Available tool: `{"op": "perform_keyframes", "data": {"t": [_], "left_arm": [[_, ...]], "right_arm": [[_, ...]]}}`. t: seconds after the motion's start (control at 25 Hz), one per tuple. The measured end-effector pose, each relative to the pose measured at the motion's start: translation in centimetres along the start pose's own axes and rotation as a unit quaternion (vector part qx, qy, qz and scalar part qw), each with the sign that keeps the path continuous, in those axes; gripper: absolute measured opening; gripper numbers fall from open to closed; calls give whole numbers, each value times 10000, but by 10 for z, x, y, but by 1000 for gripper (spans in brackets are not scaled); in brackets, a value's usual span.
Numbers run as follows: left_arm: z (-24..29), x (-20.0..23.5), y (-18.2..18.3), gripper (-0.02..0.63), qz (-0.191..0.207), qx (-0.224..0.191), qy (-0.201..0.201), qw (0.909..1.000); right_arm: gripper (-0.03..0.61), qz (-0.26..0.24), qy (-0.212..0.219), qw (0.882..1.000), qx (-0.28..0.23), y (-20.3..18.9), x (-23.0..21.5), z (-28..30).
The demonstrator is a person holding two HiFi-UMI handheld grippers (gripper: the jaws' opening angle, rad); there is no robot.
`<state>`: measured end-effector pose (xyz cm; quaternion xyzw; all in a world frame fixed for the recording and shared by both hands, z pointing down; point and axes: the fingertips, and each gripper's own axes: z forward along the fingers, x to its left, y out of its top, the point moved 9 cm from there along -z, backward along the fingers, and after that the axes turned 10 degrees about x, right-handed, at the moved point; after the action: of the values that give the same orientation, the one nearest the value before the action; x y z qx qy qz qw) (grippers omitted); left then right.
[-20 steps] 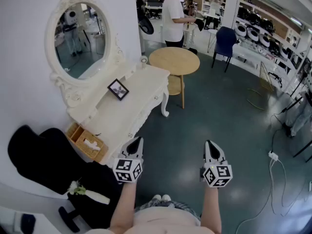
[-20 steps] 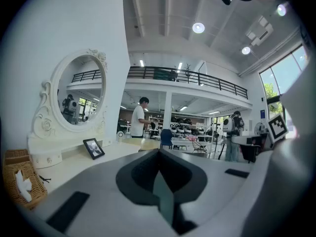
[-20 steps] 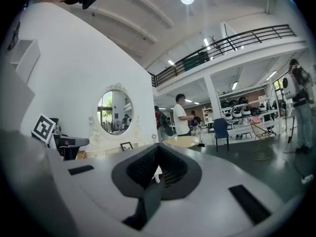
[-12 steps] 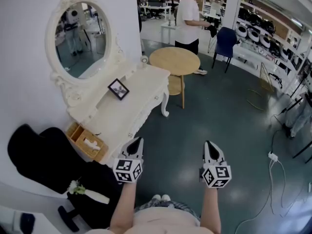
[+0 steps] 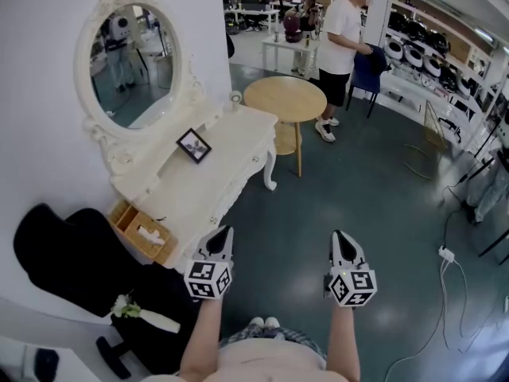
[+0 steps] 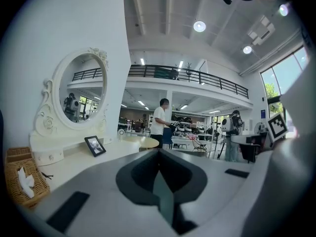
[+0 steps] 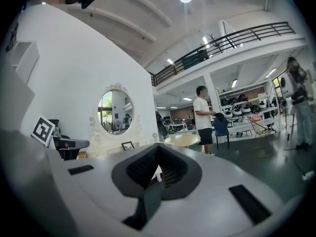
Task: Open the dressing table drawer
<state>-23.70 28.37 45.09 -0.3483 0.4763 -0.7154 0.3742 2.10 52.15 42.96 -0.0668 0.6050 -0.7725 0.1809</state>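
Observation:
The white dressing table stands against the left wall under an oval mirror; its front apron faces the dark floor, and I cannot make out a drawer handle. My left gripper hovers just off the table's near corner, jaws together and empty. About a shoulder's width to its right, my right gripper hangs over the floor, also shut and empty. In the left gripper view the shut left gripper points past the table top. In the right gripper view the right gripper faces the mirror from farther off.
A small picture frame and a wicker basket sit on the dressing table. A black chair is at the lower left. A round wooden table stands beyond the dresser, a person walks behind it, and cables lie at right.
The person in the white shirt has walked rightward across the back of the room. Both grippers have stayed where they were.

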Motion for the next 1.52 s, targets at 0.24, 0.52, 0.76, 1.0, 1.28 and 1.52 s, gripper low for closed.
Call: {"op": "perform_keyframes", "data": {"t": [0.24,0.52,0.76,1.0,1.28,1.52], "left_arm": [[2,-1,-2,28,-2,33,-29,10000],[3,-2,-6,28,-37,96,-74,9999],[5,2,-7,28,-80,139,-51,9999],[10,12,-6,28,-111,165,-62,9998],[22,33,-4,28,-39,180,-63,9998],[29,52,-7,28,-27,245,-30,9997]], "right_arm": [[16,64,67,9998,-169,0,-1,-3],[277,132,107,9991,-379,5,3,-3],[410,258,77,9990,-356,5,4,3],[423,250,87,9991,-322,8,8,16],[423,247,63,9991,-347,7,18,37],[423,344,57,9989,-309,0,21,57]]}}
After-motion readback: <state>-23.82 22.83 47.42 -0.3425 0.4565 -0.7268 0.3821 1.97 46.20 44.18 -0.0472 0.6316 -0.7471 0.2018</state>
